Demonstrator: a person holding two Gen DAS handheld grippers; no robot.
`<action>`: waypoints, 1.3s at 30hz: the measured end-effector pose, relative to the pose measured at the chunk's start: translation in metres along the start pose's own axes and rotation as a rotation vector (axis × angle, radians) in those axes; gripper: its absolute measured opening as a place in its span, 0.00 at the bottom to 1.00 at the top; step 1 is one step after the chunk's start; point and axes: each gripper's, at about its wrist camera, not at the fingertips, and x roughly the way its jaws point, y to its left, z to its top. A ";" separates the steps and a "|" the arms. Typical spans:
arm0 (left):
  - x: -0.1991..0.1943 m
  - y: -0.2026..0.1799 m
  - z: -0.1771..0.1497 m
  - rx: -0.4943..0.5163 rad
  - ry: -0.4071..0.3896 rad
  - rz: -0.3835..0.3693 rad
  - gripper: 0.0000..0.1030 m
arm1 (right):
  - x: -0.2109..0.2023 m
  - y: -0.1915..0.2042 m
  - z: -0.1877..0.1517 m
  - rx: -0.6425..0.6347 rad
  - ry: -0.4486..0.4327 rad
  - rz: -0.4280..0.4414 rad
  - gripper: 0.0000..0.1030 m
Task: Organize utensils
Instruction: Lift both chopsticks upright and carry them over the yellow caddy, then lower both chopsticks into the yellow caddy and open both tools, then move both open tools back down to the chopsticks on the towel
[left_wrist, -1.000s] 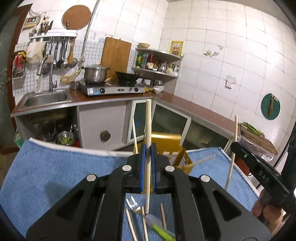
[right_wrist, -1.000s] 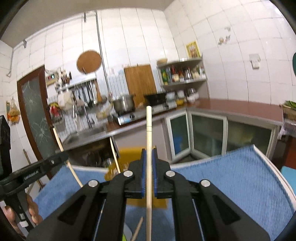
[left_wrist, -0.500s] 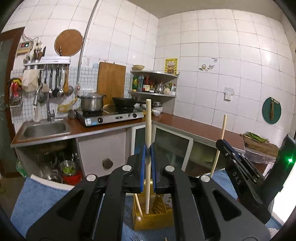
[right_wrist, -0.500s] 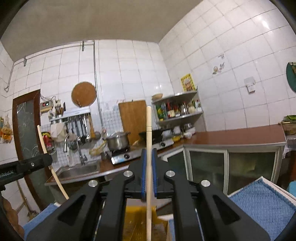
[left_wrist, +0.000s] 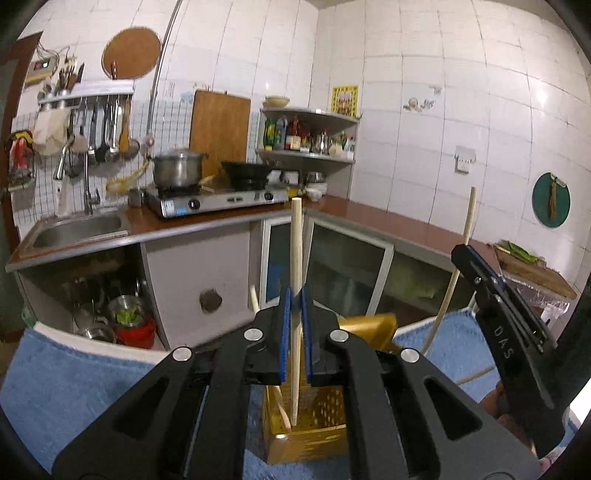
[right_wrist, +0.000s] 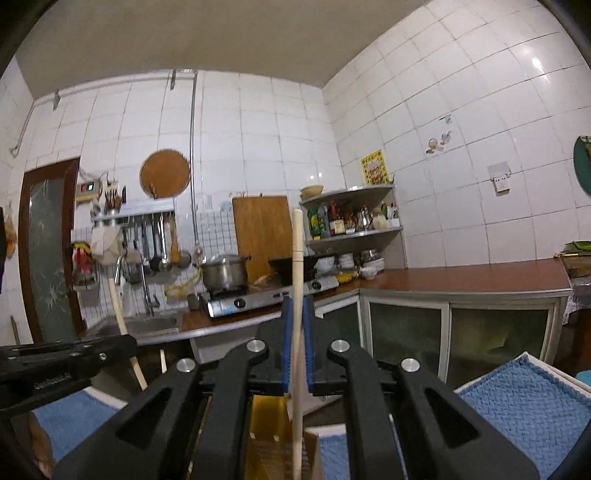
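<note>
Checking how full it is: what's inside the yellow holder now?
The yellow holder has one chopstick leaning inside, and the left claw's held chopstick dips in. The claw hides its rear.

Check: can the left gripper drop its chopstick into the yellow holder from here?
Probably yes. The left gripper holds its chopstick upright, the lower end already inside the yellow holder, beside one chopstick already there. The right gripper stands off to the side.
</note>
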 end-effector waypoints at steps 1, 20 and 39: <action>0.001 0.001 -0.005 -0.001 0.007 0.002 0.04 | 0.001 -0.001 -0.005 -0.007 0.013 0.000 0.06; 0.013 0.028 -0.050 -0.110 0.235 -0.001 0.25 | -0.004 -0.012 -0.053 -0.059 0.275 0.005 0.09; -0.076 0.045 -0.086 -0.031 0.302 0.160 0.89 | -0.079 -0.009 -0.031 -0.085 0.424 0.024 0.63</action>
